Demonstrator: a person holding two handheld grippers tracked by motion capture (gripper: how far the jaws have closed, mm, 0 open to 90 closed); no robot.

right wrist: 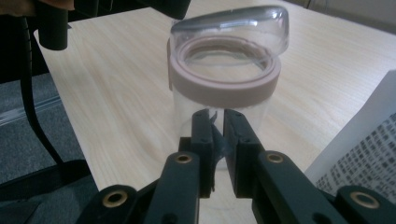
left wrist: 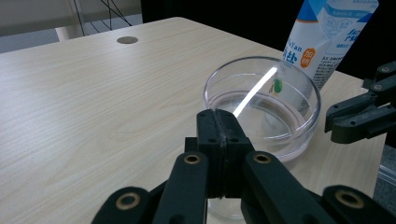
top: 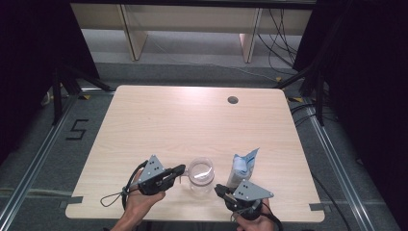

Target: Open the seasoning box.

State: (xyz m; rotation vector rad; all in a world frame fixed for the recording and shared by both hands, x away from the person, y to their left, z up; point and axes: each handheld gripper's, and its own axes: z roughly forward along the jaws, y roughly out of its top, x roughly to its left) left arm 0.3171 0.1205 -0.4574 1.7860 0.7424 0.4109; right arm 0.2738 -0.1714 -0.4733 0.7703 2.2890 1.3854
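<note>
A clear jar [top: 200,175] with a pinkish seal ring [right wrist: 187,86] stands near the table's front edge. Its clear lid [right wrist: 233,25] is tipped up behind the mouth. My left gripper [top: 180,169] comes in from the left, and in the left gripper view its jaws [left wrist: 219,122] are shut on the lid's rim [left wrist: 261,102]. My right gripper [top: 219,188] sits at the jar's front right. Its jaws [right wrist: 215,122] are pinched on a small clear tab on the jar's wall. A blue and white packet [top: 242,166] stands just right of the jar.
The pale wood table [top: 192,120] has a round cable hole [top: 233,100] at the back right. The packet [right wrist: 364,154] stands close to the right gripper's side. Black stands and cables line the floor beside the table.
</note>
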